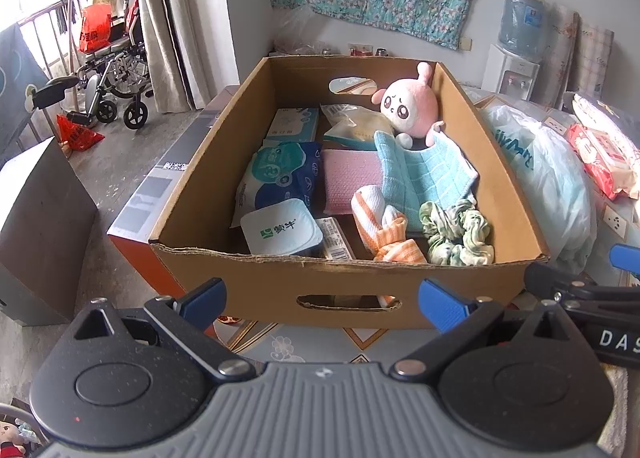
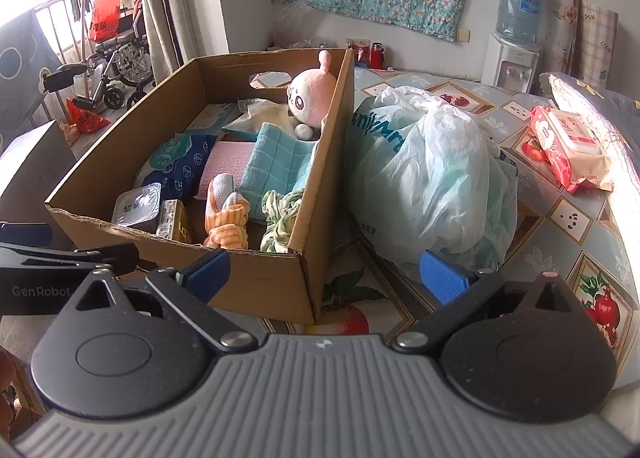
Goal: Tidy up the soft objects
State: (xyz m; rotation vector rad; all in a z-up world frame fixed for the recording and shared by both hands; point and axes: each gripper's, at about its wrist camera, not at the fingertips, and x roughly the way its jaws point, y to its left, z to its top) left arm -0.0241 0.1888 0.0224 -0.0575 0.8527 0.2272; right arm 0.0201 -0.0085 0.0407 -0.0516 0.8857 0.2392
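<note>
Left gripper (image 1: 324, 298) jaws apart, empty, hovering just in front of the box (image 1: 348, 278); right gripper (image 2: 326, 274) also apart and empty, at the box's near right corner. Inside the box: pink plush (image 1: 410, 103) at far right, blue cloth (image 1: 424, 173) below it, pink cloth (image 1: 348, 177) centre, striped sock (image 1: 384, 225) and green scrunchie (image 1: 456, 234) near front wall. A plastic bag (image 2: 432, 169) sits on the table (image 2: 576, 217) just right of the box.
</note>
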